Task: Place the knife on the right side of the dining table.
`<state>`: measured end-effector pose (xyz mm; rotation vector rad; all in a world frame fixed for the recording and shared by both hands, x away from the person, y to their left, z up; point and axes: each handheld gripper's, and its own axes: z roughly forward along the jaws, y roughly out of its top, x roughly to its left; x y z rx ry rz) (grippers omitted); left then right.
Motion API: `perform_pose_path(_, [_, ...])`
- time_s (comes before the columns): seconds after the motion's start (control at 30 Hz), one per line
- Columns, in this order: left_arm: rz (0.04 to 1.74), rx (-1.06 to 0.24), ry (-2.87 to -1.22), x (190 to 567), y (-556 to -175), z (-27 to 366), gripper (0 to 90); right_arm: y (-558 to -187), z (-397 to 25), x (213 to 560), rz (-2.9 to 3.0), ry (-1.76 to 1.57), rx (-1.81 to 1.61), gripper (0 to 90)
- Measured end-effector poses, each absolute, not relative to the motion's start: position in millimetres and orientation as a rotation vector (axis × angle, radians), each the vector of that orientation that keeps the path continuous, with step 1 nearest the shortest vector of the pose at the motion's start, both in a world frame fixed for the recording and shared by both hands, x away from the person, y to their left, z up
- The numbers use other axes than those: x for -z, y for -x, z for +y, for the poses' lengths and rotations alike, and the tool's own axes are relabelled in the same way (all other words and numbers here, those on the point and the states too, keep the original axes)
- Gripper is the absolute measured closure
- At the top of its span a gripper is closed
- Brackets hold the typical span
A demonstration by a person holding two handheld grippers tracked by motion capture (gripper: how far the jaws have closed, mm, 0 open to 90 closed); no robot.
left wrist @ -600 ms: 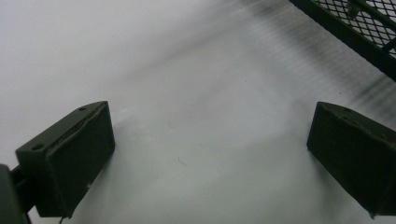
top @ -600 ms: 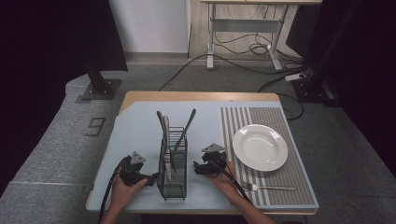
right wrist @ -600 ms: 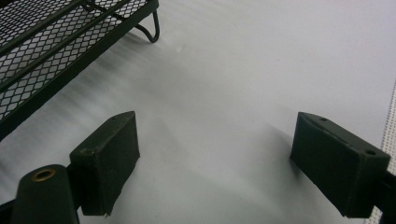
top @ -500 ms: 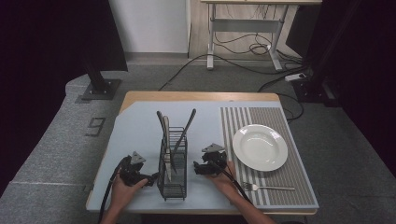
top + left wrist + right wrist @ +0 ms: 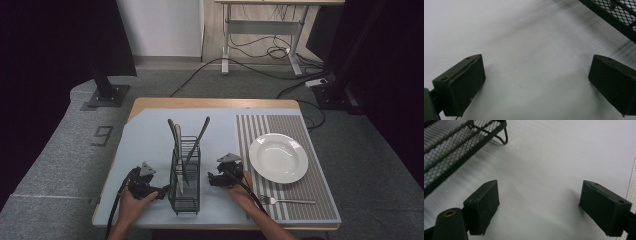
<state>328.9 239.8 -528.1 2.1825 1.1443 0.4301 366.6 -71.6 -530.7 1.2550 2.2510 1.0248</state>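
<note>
A black wire cutlery basket (image 5: 184, 175) stands upright on the pale blue mat (image 5: 150, 135), with a knife and two dark-handled utensils (image 5: 199, 137) leaning out of it. My left gripper (image 5: 160, 192) rests on the mat just left of the basket, open, nothing between its jaws; the basket's mesh edge (image 5: 614, 15) lies at the upper right of the left gripper view. My right gripper (image 5: 212, 179) sits just right of the basket, open and empty, with the basket's foot (image 5: 502, 138) ahead to its left. A white plate (image 5: 278, 157) lies on the striped placemat (image 5: 310, 190), a fork (image 5: 287, 201) below it.
The table's wooden far edge (image 5: 215, 103) runs behind the mats. Grey carpet surrounds the table, with a black stand base (image 5: 105, 95) at the far left and cables and a desk frame (image 5: 260, 30) beyond.
</note>
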Motion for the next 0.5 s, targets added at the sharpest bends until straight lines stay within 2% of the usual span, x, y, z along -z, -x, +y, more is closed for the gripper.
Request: perform_pose_path(0.5, [1.145,-0.428,-2.183,528,-329,240,0.1,-361,-93,476,2.145,-1.191,-1.241,20.3])
